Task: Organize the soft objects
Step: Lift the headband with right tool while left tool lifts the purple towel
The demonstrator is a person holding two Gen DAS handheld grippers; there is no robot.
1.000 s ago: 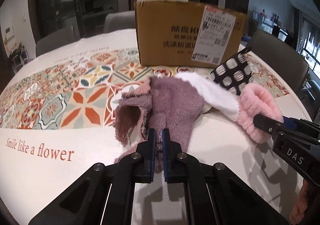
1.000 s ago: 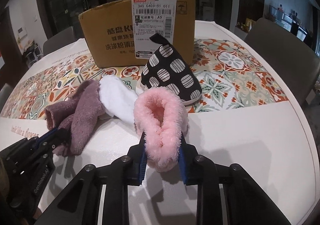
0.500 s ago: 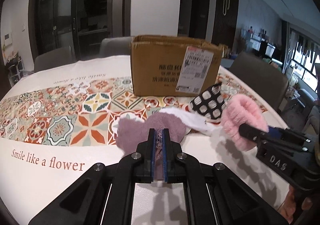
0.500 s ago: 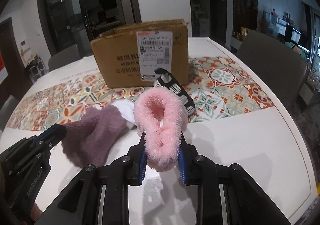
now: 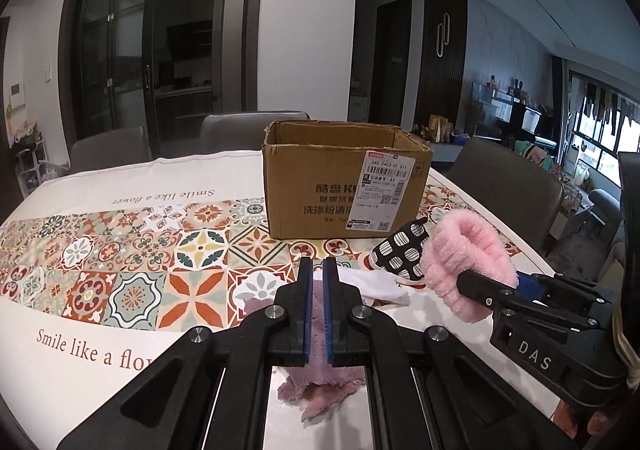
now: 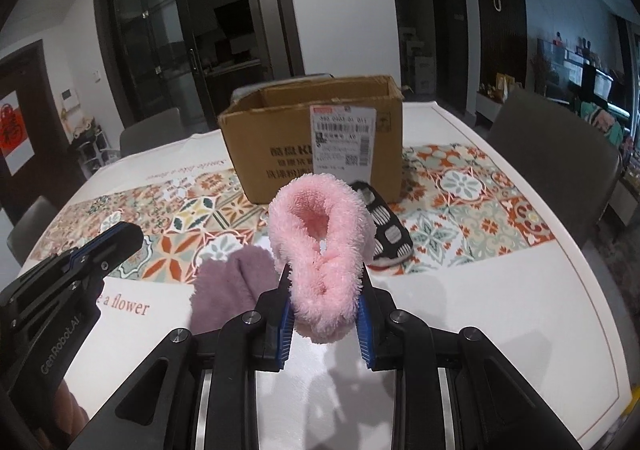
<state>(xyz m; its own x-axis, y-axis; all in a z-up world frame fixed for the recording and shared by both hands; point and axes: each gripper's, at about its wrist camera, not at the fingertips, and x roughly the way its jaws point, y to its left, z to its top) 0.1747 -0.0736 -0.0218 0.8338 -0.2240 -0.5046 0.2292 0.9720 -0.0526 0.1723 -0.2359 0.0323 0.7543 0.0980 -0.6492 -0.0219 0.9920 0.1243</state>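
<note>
My left gripper (image 5: 318,270) is shut on a mauve fuzzy sock (image 5: 316,382) that hangs below its fingers, lifted off the table. In the right wrist view the same mauve sock (image 6: 234,286) shows to the left. My right gripper (image 6: 324,282) is shut on a fluffy pink sock (image 6: 320,246), held up above the table; the pink sock (image 5: 468,254) also shows in the left wrist view. A white sock (image 5: 376,284) and a black sock with white dots (image 5: 402,252) lie on the tablecloth. The open cardboard box (image 5: 344,182) stands behind them.
The round table carries a patterned tablecloth (image 5: 132,250) with lettering. Grey chairs (image 6: 556,154) stand around the table, one right of the box. Bare white cloth (image 6: 480,302) lies at the near right.
Both grippers rose with their socks. The mauve sock and pink sock left the table, and the box's open top came into view.
</note>
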